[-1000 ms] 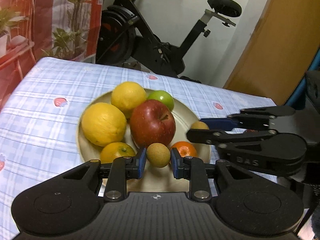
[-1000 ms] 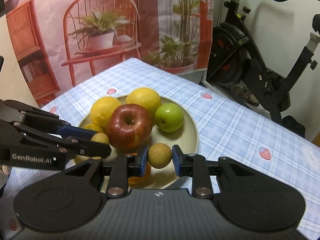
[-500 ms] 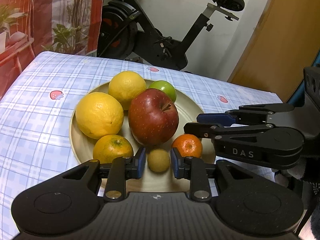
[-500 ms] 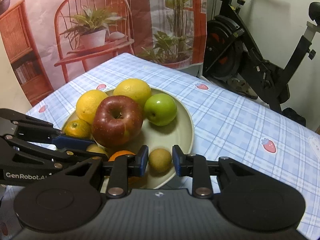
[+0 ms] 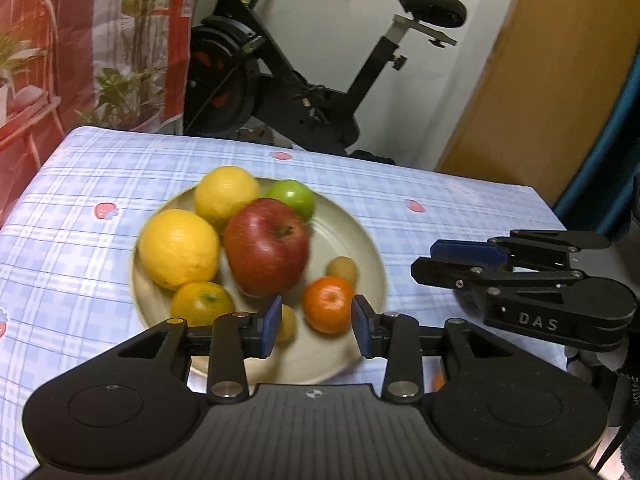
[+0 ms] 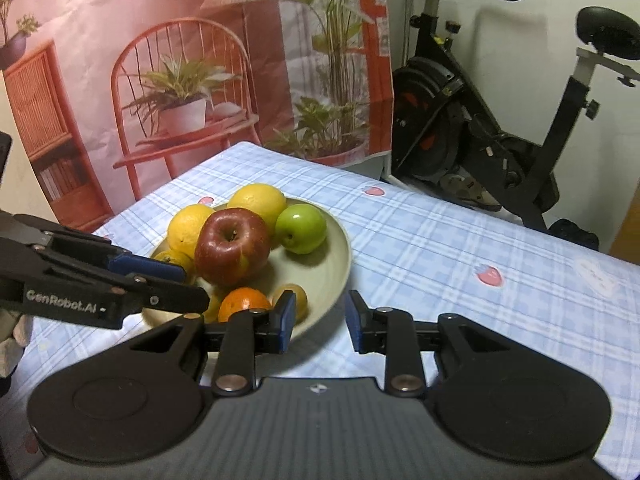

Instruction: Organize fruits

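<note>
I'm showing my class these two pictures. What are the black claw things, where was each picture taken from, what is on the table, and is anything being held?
Each black claw is a hand-held two-finger gripper with a camera looking along its fingers. One picture comes from the left gripper, the other from the right gripper; each also sees the other from the side. On the checked tablecloth sits a plate with a red apple, green apple, two lemons, oranges and small brown fruits. Both grippers are open and hold nothing.
</note>
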Demonstrator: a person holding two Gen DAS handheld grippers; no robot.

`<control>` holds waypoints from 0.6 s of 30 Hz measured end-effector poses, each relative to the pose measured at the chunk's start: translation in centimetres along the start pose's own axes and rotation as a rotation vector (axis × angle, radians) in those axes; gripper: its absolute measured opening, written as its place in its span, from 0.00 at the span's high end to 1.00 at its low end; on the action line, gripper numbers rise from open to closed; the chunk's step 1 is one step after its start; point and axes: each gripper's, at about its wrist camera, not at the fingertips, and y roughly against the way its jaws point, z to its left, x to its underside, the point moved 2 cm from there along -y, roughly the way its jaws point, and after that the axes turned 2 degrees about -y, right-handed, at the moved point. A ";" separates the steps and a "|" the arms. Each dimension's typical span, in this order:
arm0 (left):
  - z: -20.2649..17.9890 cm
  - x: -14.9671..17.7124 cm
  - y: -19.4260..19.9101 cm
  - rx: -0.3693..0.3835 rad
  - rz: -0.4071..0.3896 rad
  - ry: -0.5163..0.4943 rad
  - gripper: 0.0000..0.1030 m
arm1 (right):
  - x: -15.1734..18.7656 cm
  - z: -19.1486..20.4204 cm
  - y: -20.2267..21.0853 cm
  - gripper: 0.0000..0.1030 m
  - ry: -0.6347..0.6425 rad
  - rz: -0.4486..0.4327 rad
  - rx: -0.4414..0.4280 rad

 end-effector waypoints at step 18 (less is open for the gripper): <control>-4.2 2.7 -1.3 0.100 0.097 -0.013 0.61 | 6.5 1.0 5.2 0.56 0.046 0.039 -0.046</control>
